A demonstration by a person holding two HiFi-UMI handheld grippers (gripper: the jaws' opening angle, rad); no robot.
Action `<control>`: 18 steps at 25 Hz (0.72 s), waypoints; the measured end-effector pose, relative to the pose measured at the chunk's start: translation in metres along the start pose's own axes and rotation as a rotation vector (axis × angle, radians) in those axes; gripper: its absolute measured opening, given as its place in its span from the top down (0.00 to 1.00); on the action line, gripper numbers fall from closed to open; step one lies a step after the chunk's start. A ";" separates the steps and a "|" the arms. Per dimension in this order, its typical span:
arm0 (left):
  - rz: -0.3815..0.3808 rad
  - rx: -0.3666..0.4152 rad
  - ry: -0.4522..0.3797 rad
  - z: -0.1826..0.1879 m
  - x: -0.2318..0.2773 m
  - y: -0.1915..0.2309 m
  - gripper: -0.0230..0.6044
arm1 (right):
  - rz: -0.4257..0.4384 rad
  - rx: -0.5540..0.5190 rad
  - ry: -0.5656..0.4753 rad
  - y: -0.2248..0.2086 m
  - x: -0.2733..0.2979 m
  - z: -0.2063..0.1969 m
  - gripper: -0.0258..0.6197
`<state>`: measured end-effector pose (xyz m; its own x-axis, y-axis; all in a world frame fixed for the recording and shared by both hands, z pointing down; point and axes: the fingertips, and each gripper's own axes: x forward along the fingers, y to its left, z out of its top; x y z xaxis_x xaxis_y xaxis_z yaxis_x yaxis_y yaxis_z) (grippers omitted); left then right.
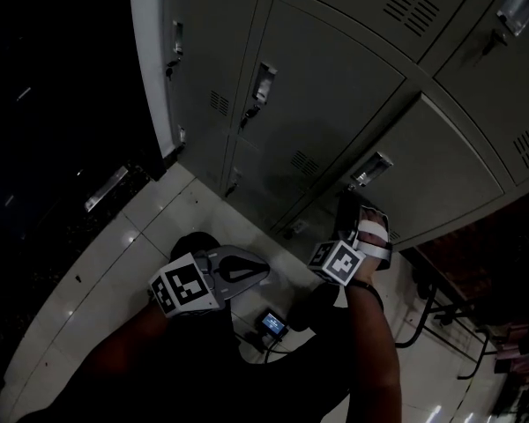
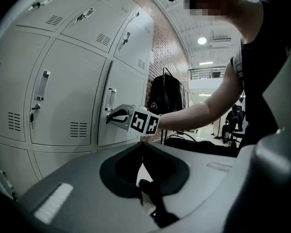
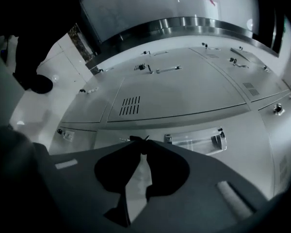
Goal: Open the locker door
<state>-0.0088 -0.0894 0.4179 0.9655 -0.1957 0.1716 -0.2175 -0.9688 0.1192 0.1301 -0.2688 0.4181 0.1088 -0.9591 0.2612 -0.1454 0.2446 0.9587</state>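
Note:
The grey locker door (image 1: 441, 161) has a recessed metal handle (image 1: 371, 168), which also shows just past my right jaws as the handle (image 3: 194, 141). My right gripper (image 1: 346, 204) reaches to the door just below that handle. Its tips (image 3: 138, 139) are pinched together on a small dark key or latch tab that sticks out of the door. In the left gripper view the right gripper (image 2: 109, 117) touches the door under the handle (image 2: 110, 99). My left gripper (image 1: 263, 274) hangs back, low and away from the lockers, with its jaws (image 2: 140, 144) closed on nothing.
More grey lockers (image 1: 326, 77) with handles and hanging keys fill the wall. A pale tiled floor (image 1: 115, 254) lies below, with a small lit device (image 1: 271, 324) on it. Dark chair frames (image 1: 441, 298) stand to the right. A black bag (image 2: 166, 93) hangs beyond the lockers.

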 end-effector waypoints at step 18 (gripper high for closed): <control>0.015 0.013 0.051 -0.008 0.004 0.002 0.95 | 0.012 0.035 -0.175 0.048 -0.187 -0.045 0.90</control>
<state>-0.0064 -0.0906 0.4270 0.9536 -0.2029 0.2225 -0.2301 -0.9676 0.1037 0.1473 -0.0717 0.4200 -0.0657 -0.9671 0.2456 -0.1803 0.2536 0.9504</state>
